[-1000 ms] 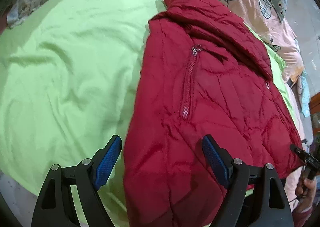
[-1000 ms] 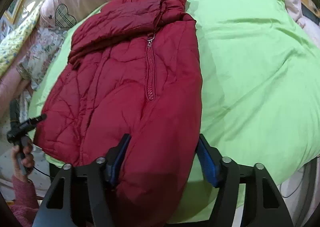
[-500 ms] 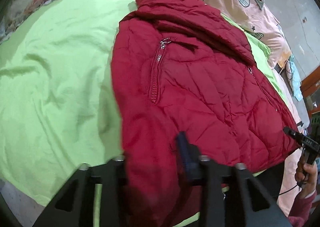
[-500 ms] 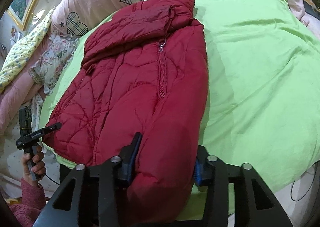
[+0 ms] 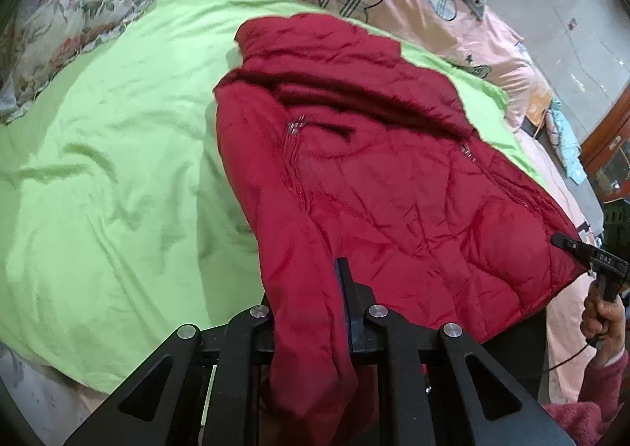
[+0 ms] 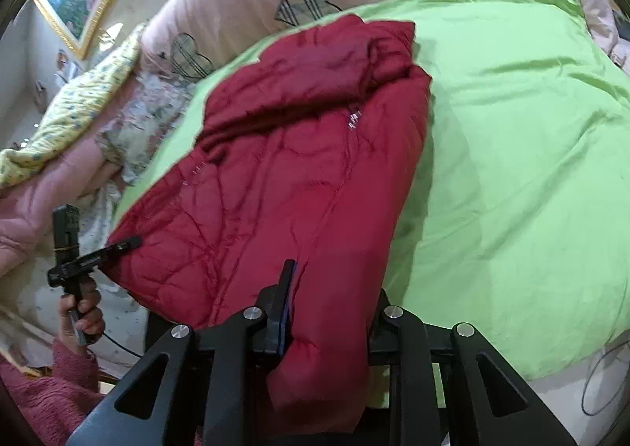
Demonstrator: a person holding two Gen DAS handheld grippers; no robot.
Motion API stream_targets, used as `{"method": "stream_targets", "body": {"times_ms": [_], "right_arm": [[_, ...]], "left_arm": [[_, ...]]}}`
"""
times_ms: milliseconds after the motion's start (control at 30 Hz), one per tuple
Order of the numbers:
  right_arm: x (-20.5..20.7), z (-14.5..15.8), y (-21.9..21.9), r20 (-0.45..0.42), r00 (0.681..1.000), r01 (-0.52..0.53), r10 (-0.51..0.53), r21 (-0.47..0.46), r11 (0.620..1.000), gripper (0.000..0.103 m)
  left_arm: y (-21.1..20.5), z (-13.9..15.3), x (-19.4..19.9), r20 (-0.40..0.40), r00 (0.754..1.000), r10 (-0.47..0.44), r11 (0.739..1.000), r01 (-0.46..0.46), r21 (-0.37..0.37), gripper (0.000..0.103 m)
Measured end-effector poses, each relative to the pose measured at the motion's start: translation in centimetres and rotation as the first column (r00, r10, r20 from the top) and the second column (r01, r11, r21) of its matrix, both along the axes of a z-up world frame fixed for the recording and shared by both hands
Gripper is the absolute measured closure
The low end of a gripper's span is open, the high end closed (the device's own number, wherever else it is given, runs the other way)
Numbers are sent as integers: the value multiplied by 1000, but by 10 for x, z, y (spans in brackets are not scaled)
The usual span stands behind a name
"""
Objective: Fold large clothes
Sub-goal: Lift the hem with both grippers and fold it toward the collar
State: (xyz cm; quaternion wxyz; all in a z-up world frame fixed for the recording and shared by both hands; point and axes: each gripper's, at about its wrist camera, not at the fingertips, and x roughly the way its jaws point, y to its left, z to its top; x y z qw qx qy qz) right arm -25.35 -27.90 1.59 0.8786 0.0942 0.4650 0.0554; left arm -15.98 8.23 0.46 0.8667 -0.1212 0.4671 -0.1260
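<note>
Lettering "DAS" marks the right claw (image 5: 567,245). Jacket (image 5: 374,178) runs collar at 12 to hem at 6. Both claws, left (image 5: 311,312) too, grip its hem.

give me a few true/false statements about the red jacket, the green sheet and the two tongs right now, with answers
1. The left tongs are shut on the hem of the red jacket. True.
2. The right tongs hang open, clear of the jacket. False: they are shut on a bunched fold of its hem.
3. The jacket lies on a green sheet. True.
4. The jacket is spread flat with both sleeves stretched out to the sides. False: no sleeve sticks out, and the top part is folded down over the body.
5. A pink quilt with plaid hearts lies beyond the green sheet. True.
</note>
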Motion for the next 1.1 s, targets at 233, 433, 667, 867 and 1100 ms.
{"method": "stream_targets", "body": {"times_ms": [233,433,667,867,1100], "right_arm": [[10,25,-9,102,995,-20,13,74,997,80],[29,39,-6,176,984,-22,7,80,997,81],[52,57,-5,256,967,-15,-3,69,998,81],[78,66,-10,298,953,32,-48,58,998,81],[118,77,-16,345,934,91,-96,29,995,81]], "left_arm": [[8,30,1,98,995,6,1000,-4,-25,90],[-1,43,14,157,988,7,1000,-7,-3,90],[2,55,39,204,978,36,999,-33,-21,90],[0,63,68,224,971,82,997,-78,-30,89],[-1,67,106,235,960,152,988,-146,-41,88]]}}
